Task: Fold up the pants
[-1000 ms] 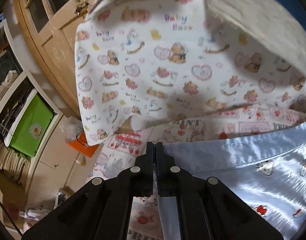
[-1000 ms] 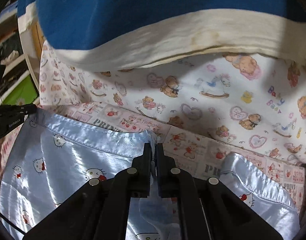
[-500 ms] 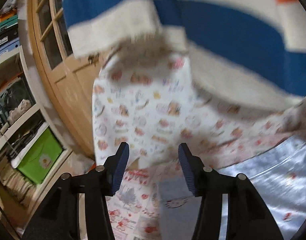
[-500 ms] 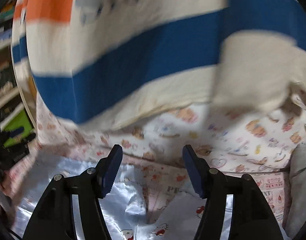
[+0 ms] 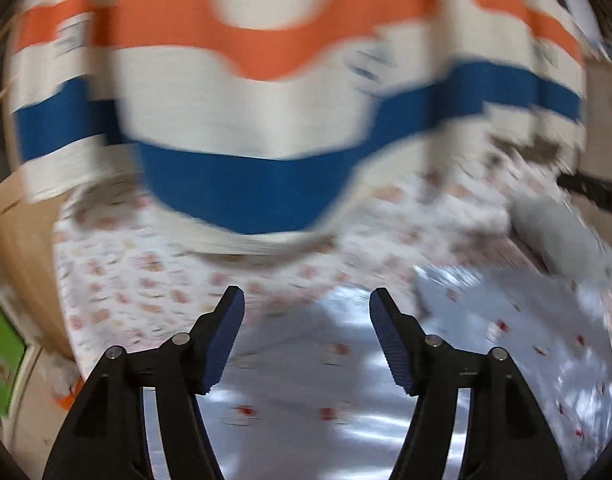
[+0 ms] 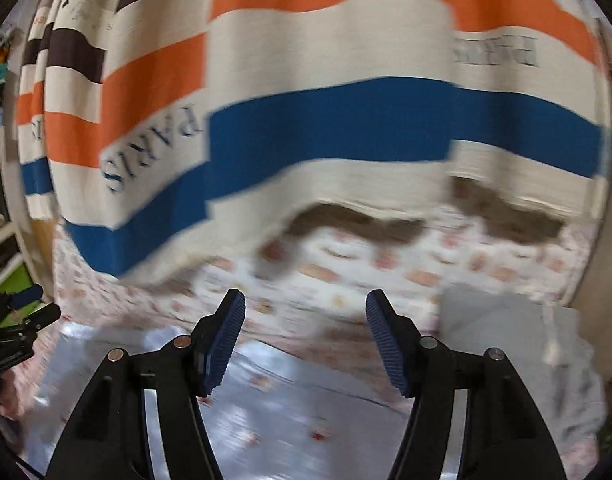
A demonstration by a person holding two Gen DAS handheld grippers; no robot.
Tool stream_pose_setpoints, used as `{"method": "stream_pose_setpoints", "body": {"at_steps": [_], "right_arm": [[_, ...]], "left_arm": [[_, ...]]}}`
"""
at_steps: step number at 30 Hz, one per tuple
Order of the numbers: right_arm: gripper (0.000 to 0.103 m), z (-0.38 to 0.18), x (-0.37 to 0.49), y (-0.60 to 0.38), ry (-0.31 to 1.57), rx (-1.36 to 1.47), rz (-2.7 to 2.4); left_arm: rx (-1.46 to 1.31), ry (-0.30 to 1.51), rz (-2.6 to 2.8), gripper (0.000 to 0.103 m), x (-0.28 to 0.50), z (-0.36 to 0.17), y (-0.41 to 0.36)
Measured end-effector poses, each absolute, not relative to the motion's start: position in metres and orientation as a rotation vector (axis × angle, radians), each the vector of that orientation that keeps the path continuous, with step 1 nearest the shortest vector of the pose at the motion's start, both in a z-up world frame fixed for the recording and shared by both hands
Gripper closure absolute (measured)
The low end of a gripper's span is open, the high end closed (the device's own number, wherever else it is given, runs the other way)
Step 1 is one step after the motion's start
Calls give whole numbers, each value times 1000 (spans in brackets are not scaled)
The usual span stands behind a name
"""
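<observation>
The light blue satin pants (image 5: pixel 325 380) with a small cat print lie flat on the bed below both grippers. My left gripper (image 5: pixel 306 308) hovers above them; its jaws are opening and nothing is between the blue pads. In the right wrist view the pants (image 6: pixel 286 400) spread under my right gripper (image 6: pixel 304 308), which is open and empty, clear of the cloth. The left gripper (image 6: pixel 42 302) also shows at the left edge of that view, over the pants' left side. Both views are blurred by motion.
A cream cloth with orange, blue and brown stripes (image 6: pixel 345 120) hangs behind the bed, also seen as the striped cloth (image 5: pixel 266 120). Bear-print sheet (image 5: pixel 146 280) covers the bed's far side. A grey garment (image 6: pixel 525 340) lies to the right. Wooden door (image 5: pixel 18 240) and green box (image 5: pixel 2 360) stand left.
Both grippers were shut on the pants' edge; they have let go, opened wide, and lifted up and back, so the striped cloth now fills the upper view.
</observation>
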State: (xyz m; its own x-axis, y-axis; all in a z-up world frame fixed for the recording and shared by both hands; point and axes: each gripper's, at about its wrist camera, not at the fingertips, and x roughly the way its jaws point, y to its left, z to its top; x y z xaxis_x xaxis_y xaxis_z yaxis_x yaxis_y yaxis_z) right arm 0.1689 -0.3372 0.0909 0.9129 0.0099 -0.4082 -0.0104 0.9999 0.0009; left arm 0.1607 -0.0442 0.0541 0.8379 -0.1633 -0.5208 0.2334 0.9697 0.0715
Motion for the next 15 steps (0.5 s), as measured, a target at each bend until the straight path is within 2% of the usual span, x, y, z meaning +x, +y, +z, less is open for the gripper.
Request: {"method": "stream_pose_setpoints", "body": {"at_steps": [6, 12, 13, 15], "right_arm": [[39, 67, 160, -395, 432, 145, -44], [39, 49, 165, -403, 469, 73, -91], [39, 46, 167, -403, 481, 69, -96], [38, 42, 173, -408, 505, 86, -102]], "left_arm": [[179, 697, -355, 40, 189, 41, -128], [148, 915, -335, 40, 241, -6, -169], [145, 943, -316, 42, 247, -15, -169], [129, 973, -309, 60, 253, -26, -169]]}}
